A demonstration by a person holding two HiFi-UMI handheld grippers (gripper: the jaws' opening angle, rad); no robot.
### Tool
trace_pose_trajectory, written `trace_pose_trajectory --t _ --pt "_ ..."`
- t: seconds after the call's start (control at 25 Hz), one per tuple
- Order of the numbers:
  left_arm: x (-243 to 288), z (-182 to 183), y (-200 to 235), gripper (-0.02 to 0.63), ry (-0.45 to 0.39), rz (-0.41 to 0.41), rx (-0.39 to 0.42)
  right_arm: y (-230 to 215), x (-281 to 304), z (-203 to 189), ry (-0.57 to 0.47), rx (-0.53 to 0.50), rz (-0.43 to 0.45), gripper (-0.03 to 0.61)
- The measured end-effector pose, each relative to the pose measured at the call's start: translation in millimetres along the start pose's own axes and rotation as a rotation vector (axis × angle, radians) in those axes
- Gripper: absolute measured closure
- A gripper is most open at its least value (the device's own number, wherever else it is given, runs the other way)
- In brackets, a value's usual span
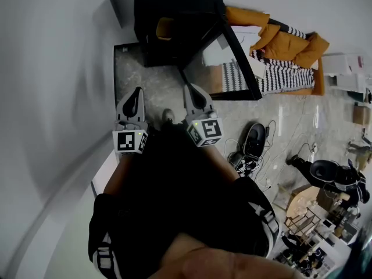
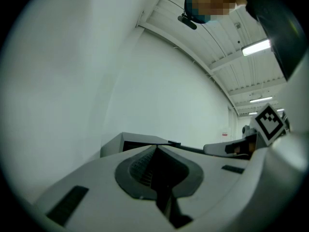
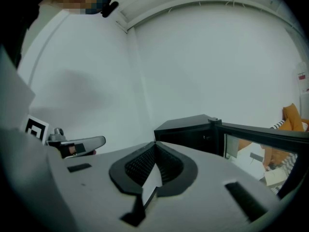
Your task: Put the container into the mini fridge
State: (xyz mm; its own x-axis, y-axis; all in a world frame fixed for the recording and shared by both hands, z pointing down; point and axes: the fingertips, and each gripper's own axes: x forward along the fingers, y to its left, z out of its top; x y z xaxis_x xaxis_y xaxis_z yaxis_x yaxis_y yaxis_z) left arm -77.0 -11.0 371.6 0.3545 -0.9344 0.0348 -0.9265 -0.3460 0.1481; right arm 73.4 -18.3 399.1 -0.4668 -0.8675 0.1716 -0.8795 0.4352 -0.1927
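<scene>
Overhead; both gripper views toward fridge [image 3: 189, 132]

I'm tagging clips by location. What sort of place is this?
Likely an indoor lab or workshop: bare white walls, ceiling strip lights, a black mini fridge standing open, loose cables.

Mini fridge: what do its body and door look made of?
The mini fridge body looks like matte black painted metal or plastic; no glare shows. Its open door seems a glossy glass pane in a black frame: the striped fabric shows in it.
</scene>
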Motion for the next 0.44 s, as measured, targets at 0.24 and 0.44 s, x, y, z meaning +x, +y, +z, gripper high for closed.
trace_pose_trajectory --t 0.24,0.44 --pt "4.2 -2.0 -1.3 0.609 0.004 -0.006 0.000 -3.4 2.1 -1.6 0.005 -0.001 -0.008 0.578" --pt "3.5 -1.7 -0.2 0.609 0.003 -0.007 0.000 -3.5 2.1 -1.3 0.002 -0.003 -0.013 0.578"
